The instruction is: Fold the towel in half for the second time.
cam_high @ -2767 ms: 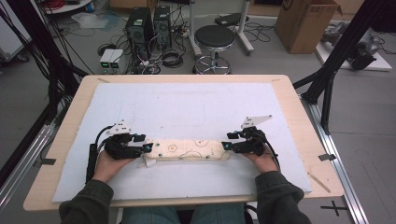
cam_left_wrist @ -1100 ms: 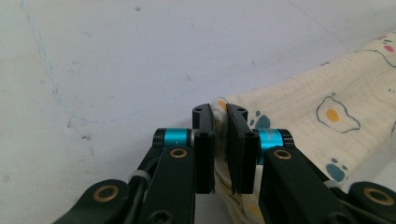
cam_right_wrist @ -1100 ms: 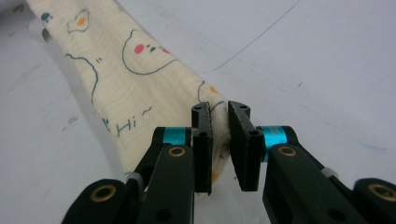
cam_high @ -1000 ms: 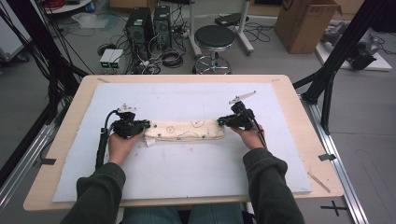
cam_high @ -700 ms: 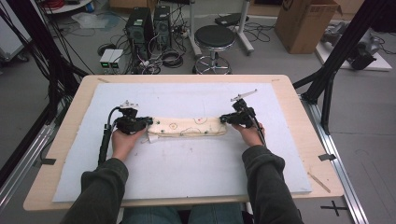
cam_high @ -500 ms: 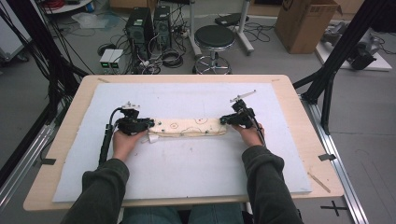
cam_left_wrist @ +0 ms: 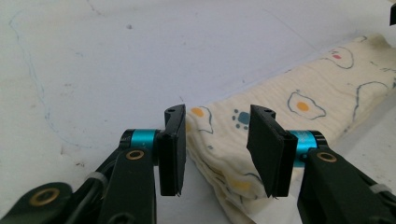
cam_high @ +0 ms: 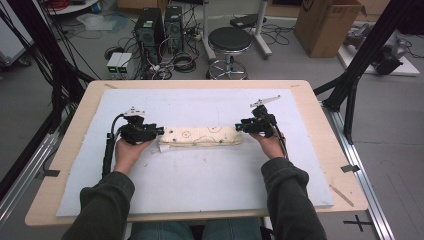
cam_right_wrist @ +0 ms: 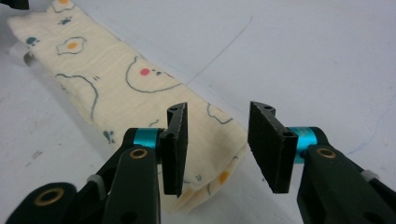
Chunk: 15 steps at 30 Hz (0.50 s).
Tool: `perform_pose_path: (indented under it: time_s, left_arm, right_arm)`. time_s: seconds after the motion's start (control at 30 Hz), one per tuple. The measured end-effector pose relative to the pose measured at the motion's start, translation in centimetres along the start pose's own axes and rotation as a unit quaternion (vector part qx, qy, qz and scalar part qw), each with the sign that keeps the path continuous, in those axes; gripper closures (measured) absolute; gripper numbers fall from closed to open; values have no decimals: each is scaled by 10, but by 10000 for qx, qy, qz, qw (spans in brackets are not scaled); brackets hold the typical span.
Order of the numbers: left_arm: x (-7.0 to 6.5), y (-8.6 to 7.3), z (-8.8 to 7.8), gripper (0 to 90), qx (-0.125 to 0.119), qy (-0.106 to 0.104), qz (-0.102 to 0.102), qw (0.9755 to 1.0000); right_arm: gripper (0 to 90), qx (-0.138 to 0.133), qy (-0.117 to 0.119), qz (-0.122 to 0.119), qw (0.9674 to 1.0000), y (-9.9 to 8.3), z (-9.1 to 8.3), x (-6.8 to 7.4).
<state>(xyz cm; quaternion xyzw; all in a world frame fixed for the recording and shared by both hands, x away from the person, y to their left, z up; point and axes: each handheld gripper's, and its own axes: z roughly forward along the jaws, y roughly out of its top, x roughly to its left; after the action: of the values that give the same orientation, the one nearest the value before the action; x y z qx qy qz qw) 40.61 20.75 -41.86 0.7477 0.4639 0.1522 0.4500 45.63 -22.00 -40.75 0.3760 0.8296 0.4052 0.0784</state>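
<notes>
On the white surface [cam_high: 200,175] before you lies a folded egg-print cloth [cam_high: 202,136]; your left gripper [cam_left_wrist: 217,149] and right gripper [cam_right_wrist: 217,144] straddle its ends, jaws just opening, spread, not pressing it.

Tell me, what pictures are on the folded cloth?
Little fried eggs with yellow yolks and blue paw prints on the cream folded cloth, clearest in the left gripper view.

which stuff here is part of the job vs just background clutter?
In the job:
- folded cloth, egg print
- left gripper, jaws just opened off its end
- right gripper, likewise
- white mat

Lying about:
- stool
- computer towers
- cardboard box
</notes>
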Motion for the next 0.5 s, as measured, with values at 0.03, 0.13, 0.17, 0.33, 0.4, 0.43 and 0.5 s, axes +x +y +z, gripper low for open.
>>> perform_pose_path:
  time_s: [0.03, 0.13, 0.17, 0.33, 0.4, 0.43, 0.5]
  left_arm:
    - [-1, 0, -1, 570, -13, -33, 7, 10000]
    - [-3, 1, -5, 561, -27, -97, 13, 9999]
    - [-4, 1, -7, 560, -8, -120, 52, 9999]
    - [-9, 1, -13, 562, -5, -205, 203, 9996]
    - [-9, 2, -15, 562, -21, -218, 238, 9995]
    - [-10, 2, -16, 562, -37, -235, 221, 9995]
    - [-11, 2, -17, 562, -61, -269, 237, 9993]
  right_arm:
    - [569, -15, -1, -18, 10000, 0, -1, 1]
    - [551, -64, -2, -18, 10000, 1, -4, 3]
    - [548, -66, 1, -8, 10000, 1, -5, 4]
    - [539, -55, 85, -97, 9999, 1, -6, 10]
    - [537, -35, 84, -108, 9999, 2, -6, 12]
    - [536, -42, 84, -103, 9999, 2, -6, 13]
    - [527, -57, 119, -48, 9999, 2, -6, 13]
